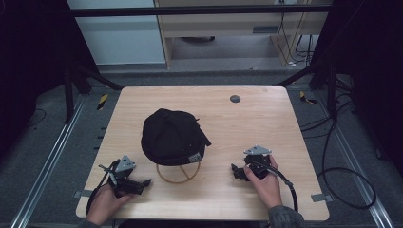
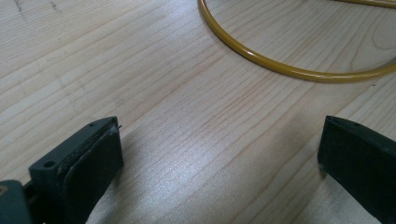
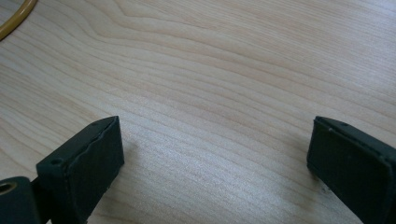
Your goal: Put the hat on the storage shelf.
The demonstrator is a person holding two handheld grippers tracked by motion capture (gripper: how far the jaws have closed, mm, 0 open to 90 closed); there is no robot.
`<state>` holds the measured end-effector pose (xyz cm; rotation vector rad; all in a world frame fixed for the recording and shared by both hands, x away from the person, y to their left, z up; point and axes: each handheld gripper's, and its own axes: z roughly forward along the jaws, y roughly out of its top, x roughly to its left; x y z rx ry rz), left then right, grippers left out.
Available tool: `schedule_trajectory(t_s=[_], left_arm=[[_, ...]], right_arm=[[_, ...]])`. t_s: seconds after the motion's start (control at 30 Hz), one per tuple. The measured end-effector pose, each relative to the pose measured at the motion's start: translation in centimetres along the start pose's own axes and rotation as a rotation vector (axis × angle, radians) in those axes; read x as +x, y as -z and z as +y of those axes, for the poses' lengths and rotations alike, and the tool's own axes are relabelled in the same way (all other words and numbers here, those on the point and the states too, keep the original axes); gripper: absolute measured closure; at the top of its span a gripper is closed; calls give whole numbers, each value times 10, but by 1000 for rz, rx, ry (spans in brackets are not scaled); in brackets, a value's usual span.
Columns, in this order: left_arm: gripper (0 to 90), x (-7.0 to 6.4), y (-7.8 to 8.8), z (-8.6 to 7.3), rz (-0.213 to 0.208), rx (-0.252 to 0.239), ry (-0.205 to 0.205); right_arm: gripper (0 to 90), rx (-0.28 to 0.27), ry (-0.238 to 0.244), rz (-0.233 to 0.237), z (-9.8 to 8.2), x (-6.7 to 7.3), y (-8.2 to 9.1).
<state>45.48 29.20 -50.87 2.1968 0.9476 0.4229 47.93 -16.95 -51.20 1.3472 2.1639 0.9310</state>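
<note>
Cap [image 1: 172, 135] sits on a yellow stand [image 1: 179, 172] (both grippers' jaws apart).

High view down over the table [image 1: 266, 137]; both gripper views close above its wood, sharing the yellow ring [image 2: 280, 67].

No writing could be read anywhere; the small pale patch on the black cap [image 1: 172, 137] bore marks too blurred and small to make out.
</note>
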Motion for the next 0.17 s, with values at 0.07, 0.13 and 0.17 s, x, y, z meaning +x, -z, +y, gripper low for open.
schedule_trajectory(t_s=[0.07, 0.13, 0.17], left_arm=[[0, 0, 0, 0, 0, 0, 0], [0, 0, 0, 0, 1, 0, 1], [0, 0, 0, 0, 2, 0, 2]], right_arm=[[39, -1, 4, 6, -1, 0, 1], [39, -2, 5, 6, -3, 0, 3], [38, 1, -3, 7, -3, 1, 4]])
